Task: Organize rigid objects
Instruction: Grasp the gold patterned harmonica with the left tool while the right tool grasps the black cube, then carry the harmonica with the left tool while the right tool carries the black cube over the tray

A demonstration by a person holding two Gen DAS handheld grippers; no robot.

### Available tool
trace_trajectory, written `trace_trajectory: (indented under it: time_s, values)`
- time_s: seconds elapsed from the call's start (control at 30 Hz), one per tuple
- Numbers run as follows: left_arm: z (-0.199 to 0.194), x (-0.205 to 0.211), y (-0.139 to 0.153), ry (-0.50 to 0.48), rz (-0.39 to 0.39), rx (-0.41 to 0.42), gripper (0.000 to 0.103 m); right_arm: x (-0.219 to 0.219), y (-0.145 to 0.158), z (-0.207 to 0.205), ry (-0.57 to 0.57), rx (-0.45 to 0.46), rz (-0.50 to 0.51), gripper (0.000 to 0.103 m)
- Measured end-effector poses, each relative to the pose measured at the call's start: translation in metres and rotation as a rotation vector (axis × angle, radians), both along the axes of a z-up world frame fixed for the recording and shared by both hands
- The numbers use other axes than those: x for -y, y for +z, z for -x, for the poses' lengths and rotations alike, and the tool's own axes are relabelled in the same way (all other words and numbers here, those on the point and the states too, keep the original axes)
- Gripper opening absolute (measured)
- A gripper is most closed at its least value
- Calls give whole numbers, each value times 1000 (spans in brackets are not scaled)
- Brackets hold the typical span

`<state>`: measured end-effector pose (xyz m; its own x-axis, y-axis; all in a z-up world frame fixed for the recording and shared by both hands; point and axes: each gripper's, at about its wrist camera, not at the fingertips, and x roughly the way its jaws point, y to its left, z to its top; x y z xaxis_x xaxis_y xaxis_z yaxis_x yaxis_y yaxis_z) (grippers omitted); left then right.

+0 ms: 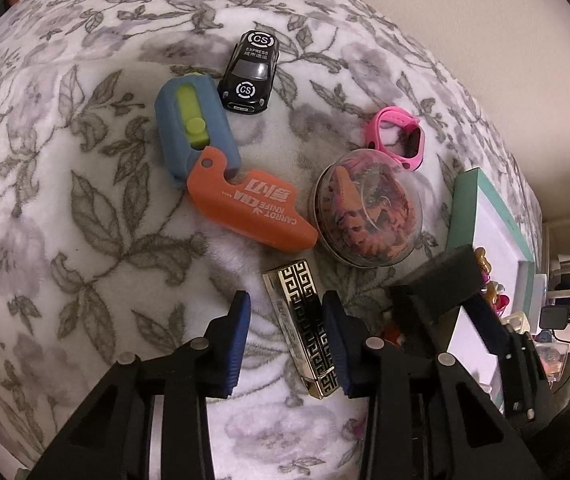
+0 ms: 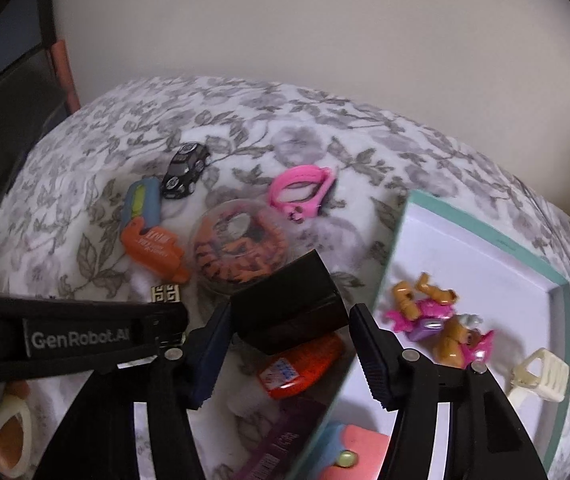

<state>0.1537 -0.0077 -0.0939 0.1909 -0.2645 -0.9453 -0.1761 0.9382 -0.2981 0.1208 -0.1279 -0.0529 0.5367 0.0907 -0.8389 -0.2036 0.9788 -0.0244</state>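
Left tongs (image 1: 287, 336) spread, gold box (image 1: 305, 328) between; right tongs (image 2: 289, 344) spread, black box (image 2: 289, 308) between.

We see fleecy matt floral blanket (image 1: 65, 200) under everything. Black toy car (image 1: 249, 72): glossy hard plastic. Orange carrot knife (image 1: 249, 210) and blue sleeve (image 1: 189, 124): matt plastic, finely grained. Clear dome case (image 1: 367, 210): shiny transparent plastic. Pink strap (image 1: 399, 136): smooth, rubbery-looking. Gold-patterned bar (image 1: 305, 320): mirror-like metallic finish. Box (image 2: 485, 248): smooth matt card, we think. Gripper pads (image 1: 241, 344): ribbed blue, matt. Black block (image 2: 289, 300): dull, slightly sheened faces.
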Motion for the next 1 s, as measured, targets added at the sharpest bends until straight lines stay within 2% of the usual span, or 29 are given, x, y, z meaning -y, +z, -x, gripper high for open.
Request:
trace_trajectory:
  time_s: [0.07,0.13,0.17,0.33,0.4,0.43,0.5,0.87,1.0]
  values:
    - [2,-2,-1,-4,-5,6,38,7,5,0,-11,0,-19,60]
    - [4,-2,0,-4,10,13,28,8,8,0,-4,1,-20,58]
    - [5,-2,1,-6,16,16,26,8,9,1,-1,1,-17,58]
    - [4,2,2,-8,14,17,26,9,8,1,1,-17,-28,58]
    - [4,0,3,-4,41,14,23,11,10,0,-3,-23,-41,58]
    - [4,-1,5,-2,46,19,12,11,11,1,-5,-23,-46,58]
    - [4,-5,13,-1,45,34,4,13,18,1,-10,-12,-69,58]
    - [6,-8,34,-15,80,86,3,24,62,7,-31,81,-91,58]
    - [7,-7,42,-25,82,112,2,32,68,7,-51,90,-95,58]
